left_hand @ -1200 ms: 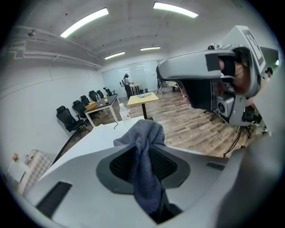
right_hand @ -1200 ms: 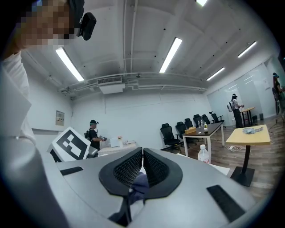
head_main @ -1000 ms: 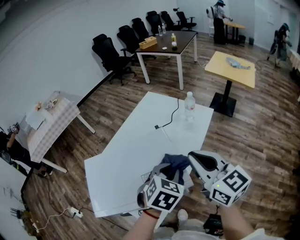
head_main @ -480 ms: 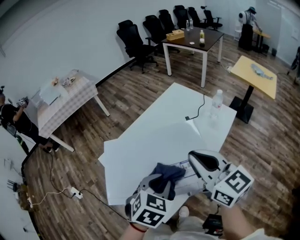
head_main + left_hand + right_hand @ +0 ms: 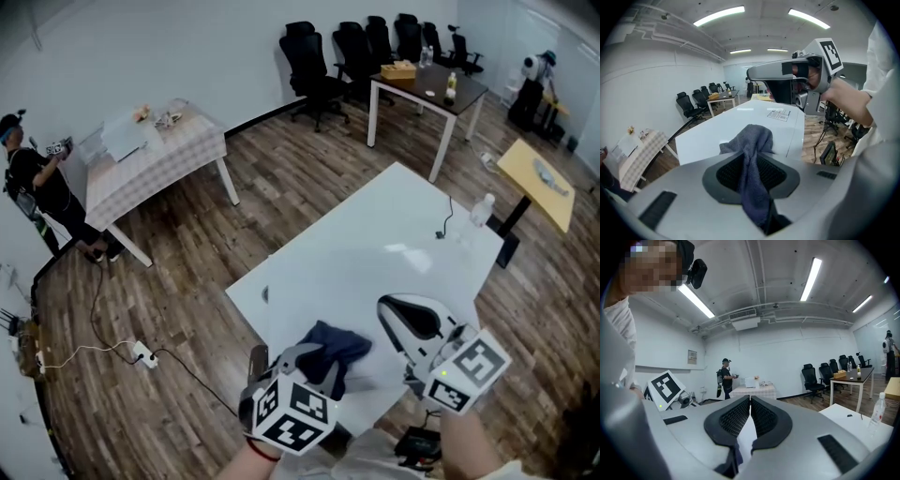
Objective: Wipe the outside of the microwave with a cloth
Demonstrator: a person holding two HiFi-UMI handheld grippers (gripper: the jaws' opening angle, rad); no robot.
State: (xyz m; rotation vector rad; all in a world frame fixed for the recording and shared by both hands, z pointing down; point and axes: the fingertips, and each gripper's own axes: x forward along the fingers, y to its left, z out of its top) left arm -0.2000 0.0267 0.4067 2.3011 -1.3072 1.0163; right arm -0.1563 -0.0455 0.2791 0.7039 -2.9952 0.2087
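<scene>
- The left gripper (image 5: pixel 314 364) is clamping the dark cloth (image 5: pixel 750 140), which is bunching out past its tips.
- The right gripper (image 5: pixel 749 405) is showing its jaws pressed together, empty.
- The white table (image 5: pixel 356 253) is lying just ahead of both.

The left tongs (image 5: pixel 314 361) and right tongs (image 5: pixel 394 314) hang side by side over the near end of the table (image 5: pixel 375 262), the cloth (image 5: pixel 339 345) between the left one's jaws. A bottle (image 5: pixel 483 211) stands at its far right corner, a cable (image 5: pixel 442 223) just left of it. Behind are a second table (image 5: pixel 427 84) and chairs (image 5: pixel 347 47); far left, a person (image 5: pixel 37 183) beside a third table (image 5: pixel 159 150)
</scene>
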